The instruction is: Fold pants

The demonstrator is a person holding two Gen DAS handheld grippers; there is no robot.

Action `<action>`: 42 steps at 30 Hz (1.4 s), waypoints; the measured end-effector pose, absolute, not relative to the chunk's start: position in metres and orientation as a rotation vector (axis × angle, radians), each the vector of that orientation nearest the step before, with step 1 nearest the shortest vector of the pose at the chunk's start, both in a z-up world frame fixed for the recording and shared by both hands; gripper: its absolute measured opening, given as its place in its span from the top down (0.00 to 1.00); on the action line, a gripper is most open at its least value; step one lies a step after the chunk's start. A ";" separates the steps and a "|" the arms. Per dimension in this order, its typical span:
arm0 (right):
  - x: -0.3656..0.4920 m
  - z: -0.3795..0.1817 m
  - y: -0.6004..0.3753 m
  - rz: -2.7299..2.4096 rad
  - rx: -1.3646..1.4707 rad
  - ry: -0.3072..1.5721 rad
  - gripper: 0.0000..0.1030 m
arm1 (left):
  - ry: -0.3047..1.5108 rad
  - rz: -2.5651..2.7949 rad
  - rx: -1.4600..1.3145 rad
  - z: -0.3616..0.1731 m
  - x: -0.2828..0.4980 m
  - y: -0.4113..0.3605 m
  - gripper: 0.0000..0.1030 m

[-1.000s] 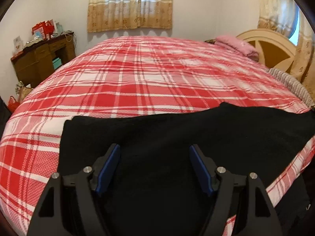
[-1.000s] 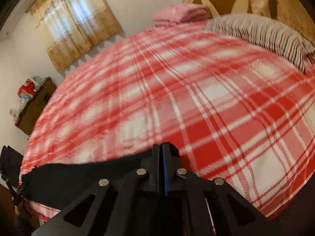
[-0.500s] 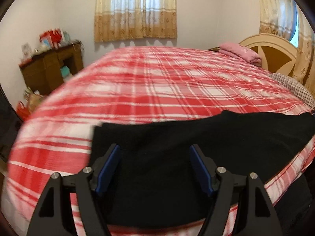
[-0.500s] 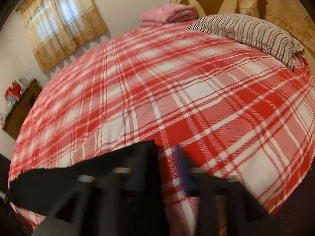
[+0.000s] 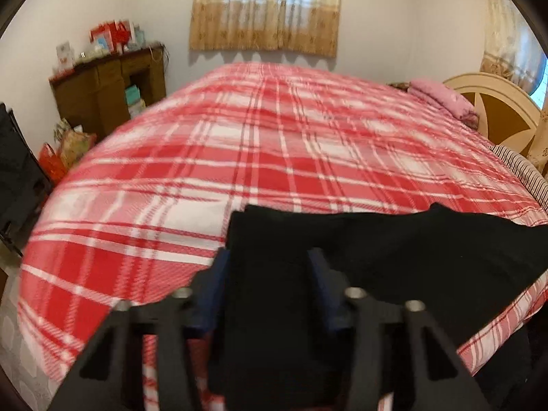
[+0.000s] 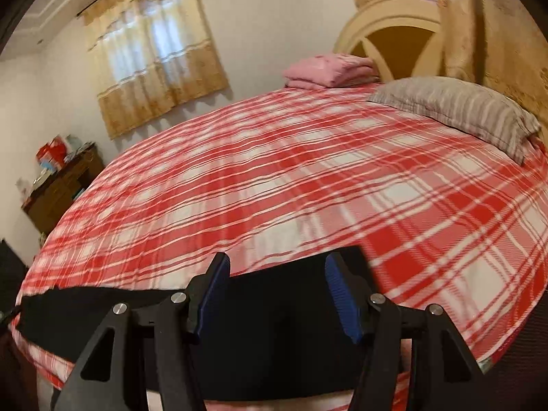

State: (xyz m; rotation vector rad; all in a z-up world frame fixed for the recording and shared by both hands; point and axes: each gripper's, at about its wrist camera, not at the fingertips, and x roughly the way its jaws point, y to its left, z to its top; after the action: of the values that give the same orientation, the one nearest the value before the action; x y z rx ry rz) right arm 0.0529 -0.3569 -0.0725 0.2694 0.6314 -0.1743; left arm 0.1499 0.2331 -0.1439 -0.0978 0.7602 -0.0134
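Note:
Black pants (image 5: 411, 246) lie flat along the near edge of a red plaid bed (image 5: 274, 154). My left gripper (image 5: 268, 257) is at their left end. Its jaws are closing, with that end of the dark cloth between the blue pads (image 5: 219, 274), which stand apart. In the right wrist view the pants (image 6: 281, 325) run off to the left, and their right corner sits between the fingers. My right gripper (image 6: 278, 263) is open over that corner, and its blue pads (image 6: 342, 294) do not press the cloth.
The plaid blanket (image 6: 308, 188) covers the whole bed. A striped pillow (image 6: 455, 109), a folded pink cloth (image 6: 328, 72) and a cream headboard (image 6: 387, 34) are at the head. A wooden cabinet (image 5: 106, 92) and a black object (image 5: 17, 178) stand to the left.
The left gripper has slid to the pants' left end and its jaws have narrowed. The right gripper, shut a second ago, has opened over the pants' right corner.

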 end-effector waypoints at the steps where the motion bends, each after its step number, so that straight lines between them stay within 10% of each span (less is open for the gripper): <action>1: 0.054 -0.074 -0.351 -0.166 0.257 0.637 0.42 | 0.759 -0.008 -0.107 -0.146 0.154 0.234 0.57; 7: 0.057 -0.084 -0.333 -0.140 0.258 0.648 0.42 | 0.728 -0.044 -0.147 -0.143 0.149 0.238 0.88; 18: 0.060 -0.094 -0.314 -0.126 0.265 0.656 0.42 | 0.758 -0.020 -0.177 -0.144 0.156 0.256 0.89; 33: 0.052 -0.132 -0.224 0.094 0.110 0.793 0.40 | 0.626 0.096 -0.167 -0.127 0.113 0.258 0.30; 42: 0.061 -0.136 -0.160 0.152 0.035 0.805 0.37 | 0.725 0.110 -0.156 -0.155 0.119 0.257 0.27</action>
State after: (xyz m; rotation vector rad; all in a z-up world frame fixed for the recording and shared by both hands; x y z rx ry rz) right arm 0.0608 -0.1601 -0.1358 0.0347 0.8050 0.1519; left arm 0.1187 0.2567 -0.1554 -0.1558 0.7252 0.1105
